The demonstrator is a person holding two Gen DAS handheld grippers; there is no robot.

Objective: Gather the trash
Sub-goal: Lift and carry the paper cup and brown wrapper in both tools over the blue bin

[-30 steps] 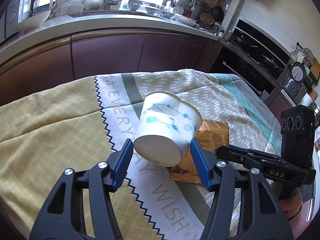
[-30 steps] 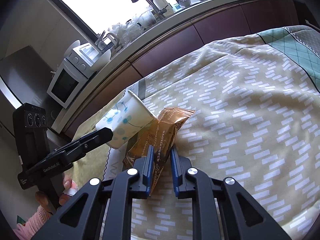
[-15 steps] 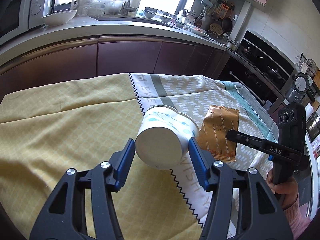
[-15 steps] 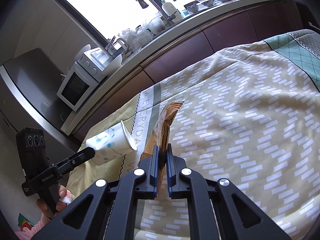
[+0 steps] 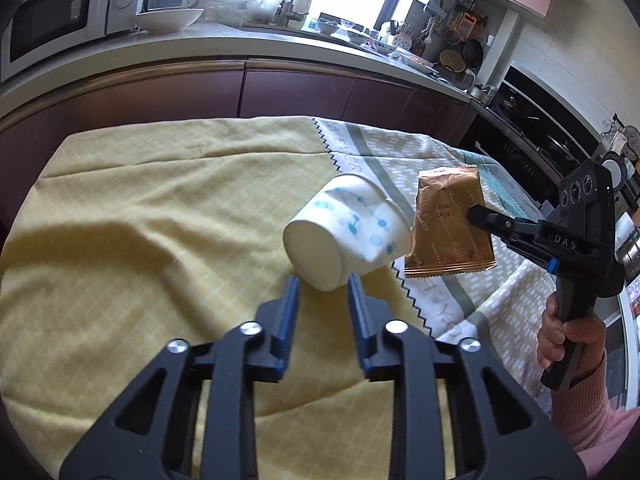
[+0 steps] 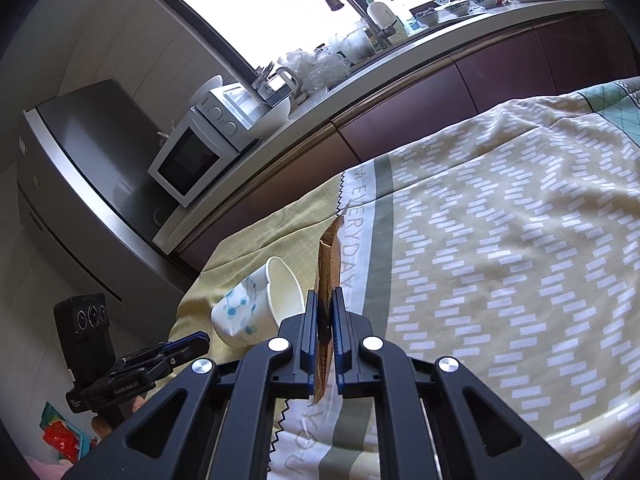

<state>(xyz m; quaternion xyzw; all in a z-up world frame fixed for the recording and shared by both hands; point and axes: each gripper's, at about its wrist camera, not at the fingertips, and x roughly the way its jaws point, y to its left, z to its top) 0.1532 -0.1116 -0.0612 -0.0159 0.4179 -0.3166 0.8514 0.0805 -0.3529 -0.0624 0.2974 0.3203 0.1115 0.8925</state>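
Observation:
A white paper cup point(image 5: 344, 236) with blue dots lies on its side on the cloth-covered table, base toward my left gripper point(image 5: 322, 282). The left gripper's jaws stand partly open just short of the cup's base and hold nothing. The cup also shows in the right wrist view point(image 6: 260, 304), mouth toward the camera. My right gripper point(image 6: 325, 300) is shut on a copper-brown snack wrapper point(image 6: 330, 256) and holds it on edge above the table. In the left wrist view the wrapper point(image 5: 448, 224) hangs just right of the cup, pinched by the right gripper point(image 5: 474, 212).
The table carries a yellow, white and green cloth point(image 5: 140, 240). A dark kitchen counter point(image 5: 240, 80) runs behind it with a microwave point(image 6: 192, 156) and dishes. A grey fridge point(image 6: 80, 168) stands left. Red packaging point(image 6: 60, 436) lies on the floor.
My left gripper has let the cup go, drawn back and narrowed its jaws; the cup now lies on the cloth. My right gripper has lifted the wrapper off the table beside the cup.

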